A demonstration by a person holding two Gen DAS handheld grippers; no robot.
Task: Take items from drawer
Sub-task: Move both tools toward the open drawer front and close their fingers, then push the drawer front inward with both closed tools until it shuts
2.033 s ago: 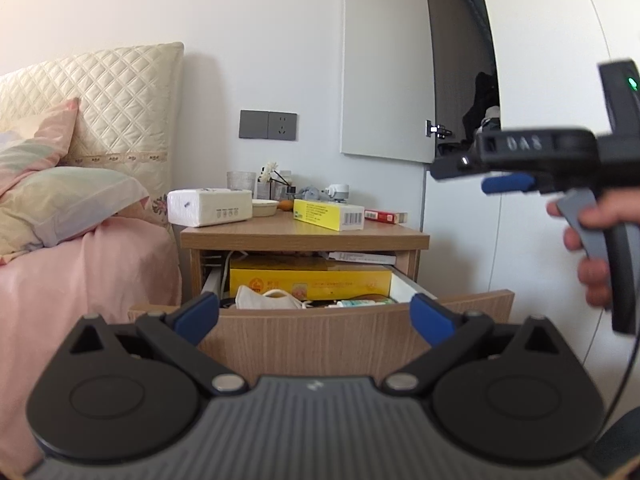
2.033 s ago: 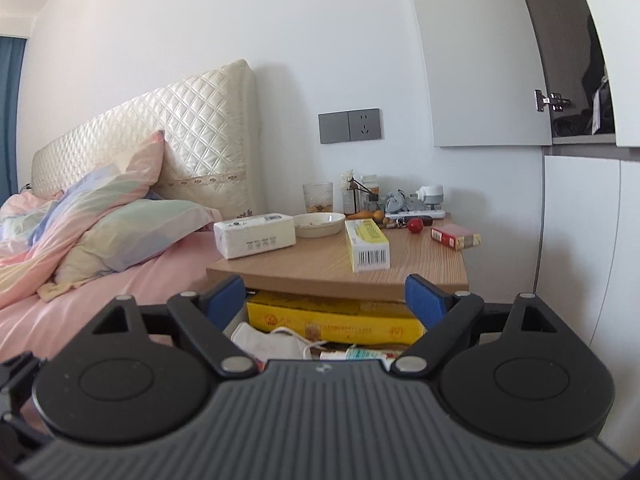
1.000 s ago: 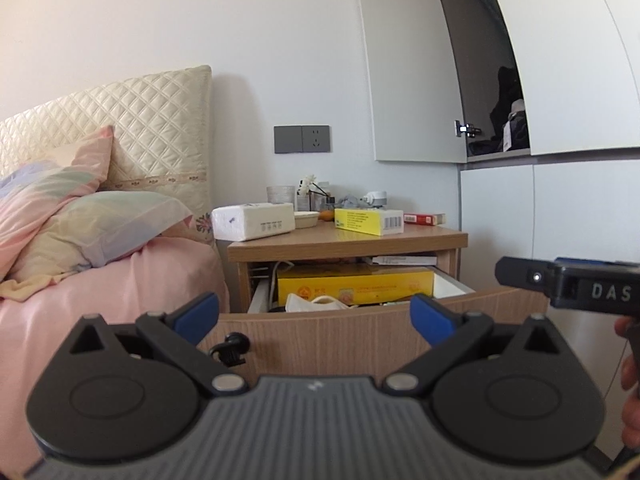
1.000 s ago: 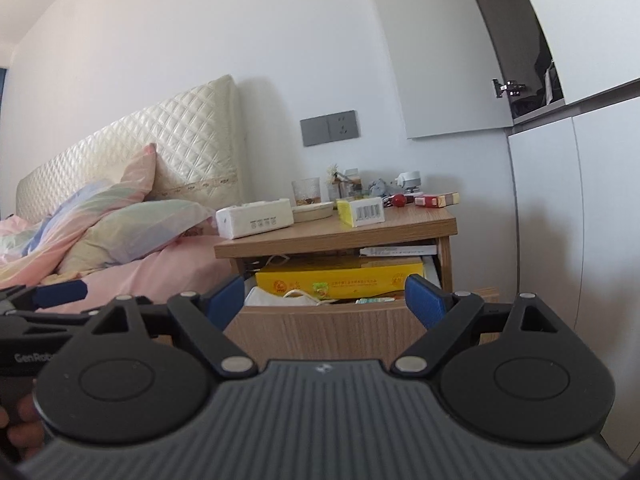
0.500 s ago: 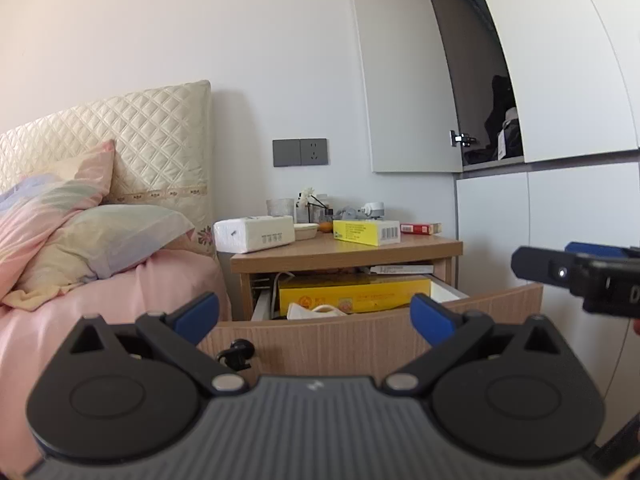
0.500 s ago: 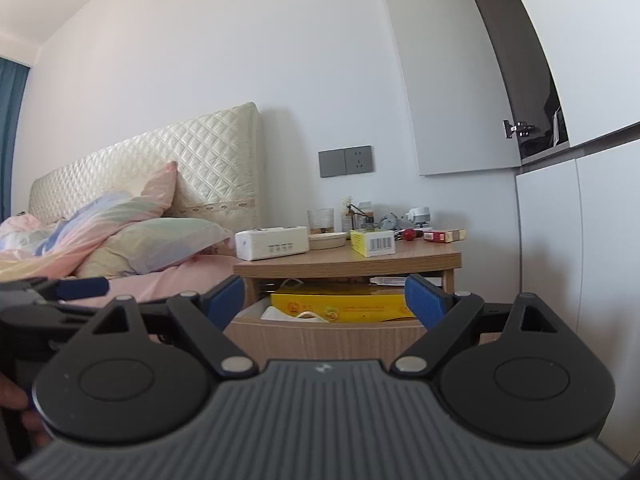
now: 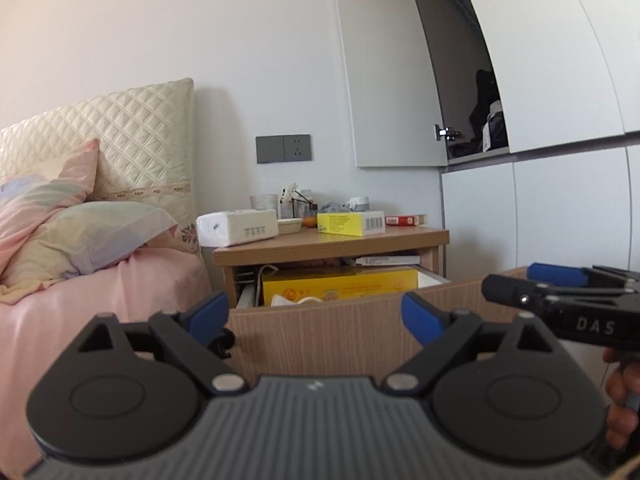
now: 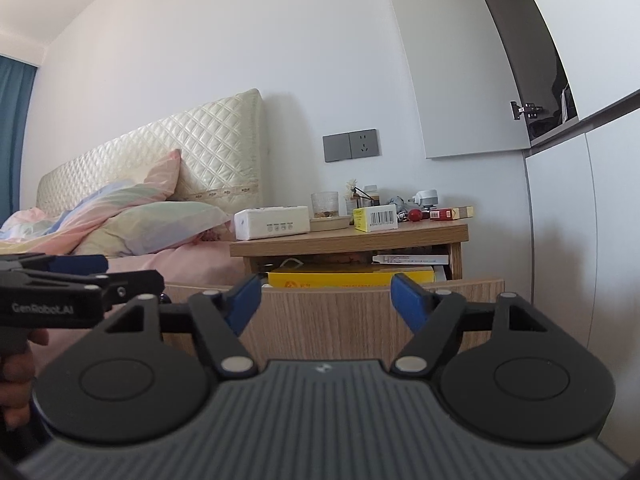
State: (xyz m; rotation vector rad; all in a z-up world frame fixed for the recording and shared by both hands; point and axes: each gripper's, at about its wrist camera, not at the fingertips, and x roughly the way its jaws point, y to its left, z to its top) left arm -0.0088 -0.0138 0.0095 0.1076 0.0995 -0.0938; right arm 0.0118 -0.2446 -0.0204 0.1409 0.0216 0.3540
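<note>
The wooden nightstand's drawer (image 7: 320, 332) (image 8: 328, 312) is pulled out. Inside lie a large yellow box (image 7: 340, 284) (image 8: 348, 278), a white mask (image 7: 298, 301) and a flat white box (image 7: 388, 260) (image 8: 412, 259) on top of the yellow one. My left gripper (image 7: 310, 312) hangs open in front of the drawer front, holding nothing. My right gripper (image 8: 324, 294) is open too, low before the drawer front. Each gripper shows from the side in the other's view: the right one (image 7: 560, 300), the left one (image 8: 76, 280).
On the nightstand top (image 7: 332, 244) stand a white tissue pack (image 7: 238, 227), a yellow carton (image 7: 350, 223), a red packet (image 7: 405, 220), a glass and small clutter. A bed with pink sheets (image 7: 100, 292) and pillows is on the left; white wardrobe doors (image 7: 560, 220) on the right.
Both grippers have pulled back and sunk lower, so the drawer front now hides most of the contents. The right gripper dropped from above the nightstand to drawer height.
</note>
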